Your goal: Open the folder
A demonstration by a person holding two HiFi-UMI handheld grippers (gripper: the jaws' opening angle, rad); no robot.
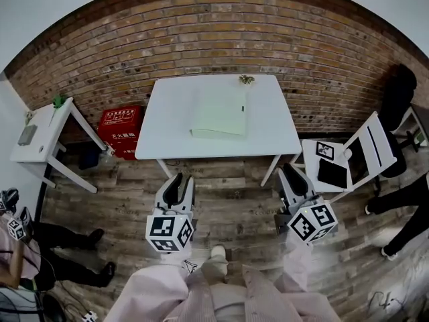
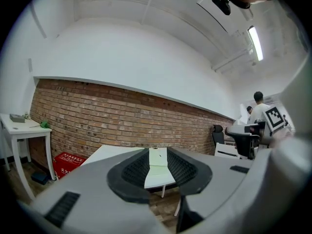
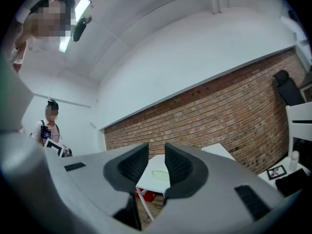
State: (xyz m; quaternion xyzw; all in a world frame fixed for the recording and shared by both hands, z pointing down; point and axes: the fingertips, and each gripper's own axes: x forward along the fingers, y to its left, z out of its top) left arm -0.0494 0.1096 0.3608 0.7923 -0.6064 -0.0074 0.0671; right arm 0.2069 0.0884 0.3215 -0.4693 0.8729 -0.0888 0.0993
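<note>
A pale green folder (image 1: 220,113) lies shut and flat on the white table (image 1: 268,129) by the brick wall. Both grippers hang over the wooden floor, well short of the table's near edge. My left gripper (image 1: 179,180) points at the table; its jaws stand apart with nothing between them. My right gripper (image 1: 289,173) is likewise open and empty. In the left gripper view the folder (image 2: 159,156) shows far off through the gap of the left gripper (image 2: 158,152). In the right gripper view the folder (image 3: 160,175) lies beyond the right gripper (image 3: 156,144).
A small object (image 1: 246,80) sits at the table's far edge. Left of it are a red box (image 1: 120,129) and a small white side table (image 1: 40,136). A white chair (image 1: 342,163) with black items stands at right. People stand at both sides (image 1: 47,247) (image 1: 402,206).
</note>
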